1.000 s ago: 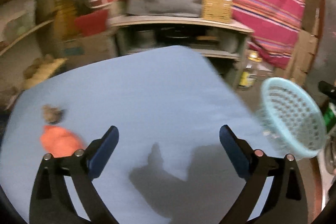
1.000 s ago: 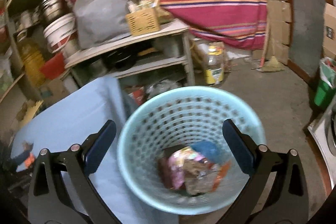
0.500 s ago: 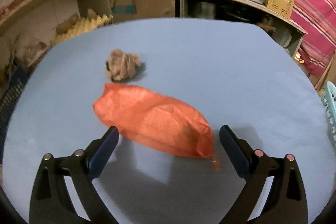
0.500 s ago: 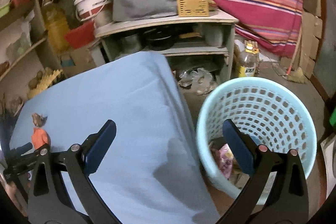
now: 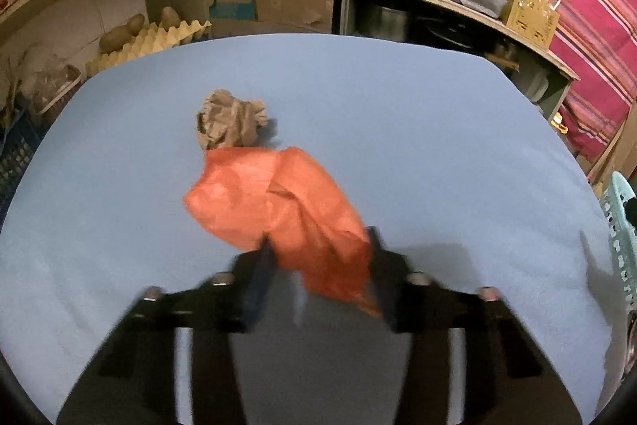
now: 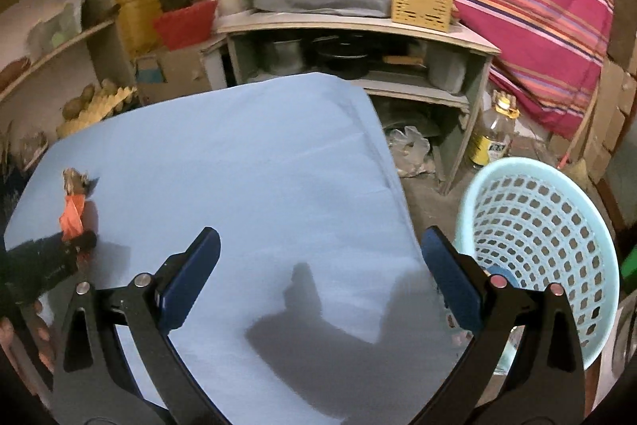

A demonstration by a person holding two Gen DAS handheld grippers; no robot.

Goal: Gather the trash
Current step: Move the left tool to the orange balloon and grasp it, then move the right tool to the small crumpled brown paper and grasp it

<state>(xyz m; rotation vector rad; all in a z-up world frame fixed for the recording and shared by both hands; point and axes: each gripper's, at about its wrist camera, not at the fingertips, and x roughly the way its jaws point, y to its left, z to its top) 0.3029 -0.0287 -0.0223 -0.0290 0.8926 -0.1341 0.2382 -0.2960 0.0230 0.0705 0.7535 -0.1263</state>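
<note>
Since the orange plastic wrapper [image 5: 278, 202] looks thin, light and crushable, its bunched near end suits gripping; the left gripper [image 5: 318, 265] has just closed, pinching it on the blue tablecloth [image 5: 438, 146], beside crumpled brown paper [image 5: 229, 118]. Right gripper [image 6: 318, 265] is spread, empty.

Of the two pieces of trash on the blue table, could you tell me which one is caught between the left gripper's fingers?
The orange plastic bag, bunched up between the left gripper as its jaws have just been closing. The crumpled brown paper ball lies untouched just beyond it.

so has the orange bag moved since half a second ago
Yes: the orange bag is bunched up toward the brown paper wad, pinched by the closing left gripper.
</note>
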